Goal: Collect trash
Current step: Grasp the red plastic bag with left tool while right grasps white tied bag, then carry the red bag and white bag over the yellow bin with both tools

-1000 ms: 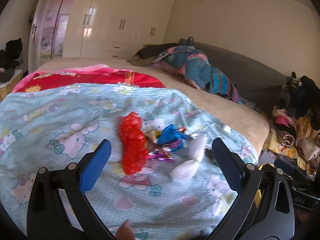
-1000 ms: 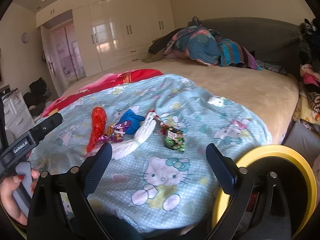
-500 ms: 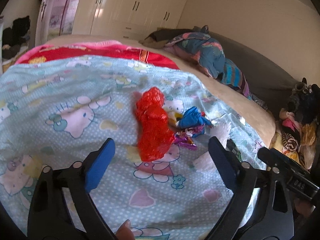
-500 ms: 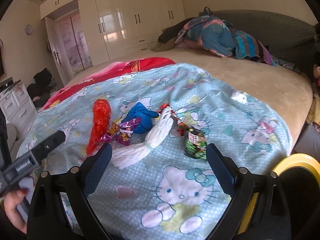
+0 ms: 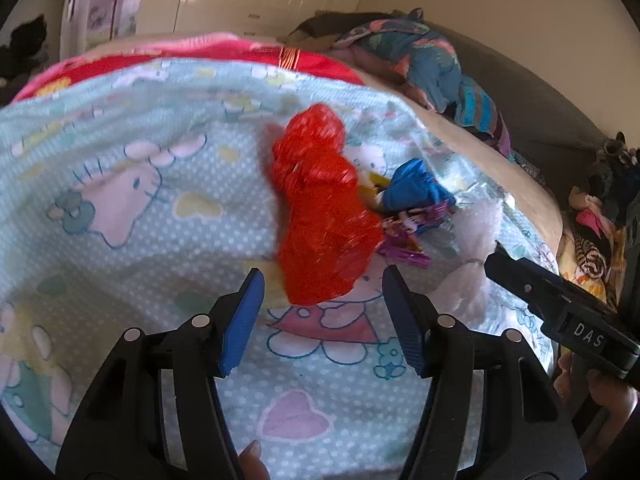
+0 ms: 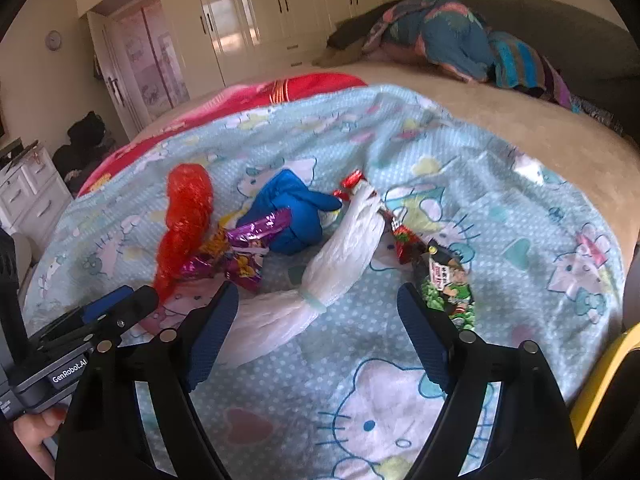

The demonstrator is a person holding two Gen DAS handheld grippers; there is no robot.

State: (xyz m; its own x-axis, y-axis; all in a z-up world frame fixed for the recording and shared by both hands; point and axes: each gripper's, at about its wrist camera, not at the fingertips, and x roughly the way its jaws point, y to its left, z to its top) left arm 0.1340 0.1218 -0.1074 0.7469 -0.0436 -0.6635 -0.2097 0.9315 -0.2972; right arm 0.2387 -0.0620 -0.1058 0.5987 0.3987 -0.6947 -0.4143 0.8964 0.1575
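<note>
A pile of trash lies on the Hello Kitty blanket (image 5: pixel 120 208). My left gripper (image 5: pixel 323 280) is closing with the lower end of the red crinkly bag (image 5: pixel 320 208) between its blue fingertips, and the pads stand clear of it. A blue bag (image 5: pixel 412 190) and a purple wrapper (image 5: pixel 408 236) lie just right of it. My right gripper (image 6: pixel 316 292) is also closing, around the knotted middle of a white twisted bag (image 6: pixel 340 256), without touching it. A green snack packet (image 6: pixel 450 284) and a red wrapper (image 6: pixel 404 240) lie by the right finger.
A yellow-rimmed bin (image 6: pixel 600 376) shows at the lower right of the right wrist view. Bundled clothes (image 6: pixel 452 36) sit far back on the beige bed. White wardrobes (image 6: pixel 256 12) line the far wall. More clothes (image 5: pixel 596 240) are heaped beside the bed.
Both grippers have come down and forward onto the pile. The left one now straddles the red bag and has narrowed a lot. The right one straddles the white bag and has narrowed slightly.
</note>
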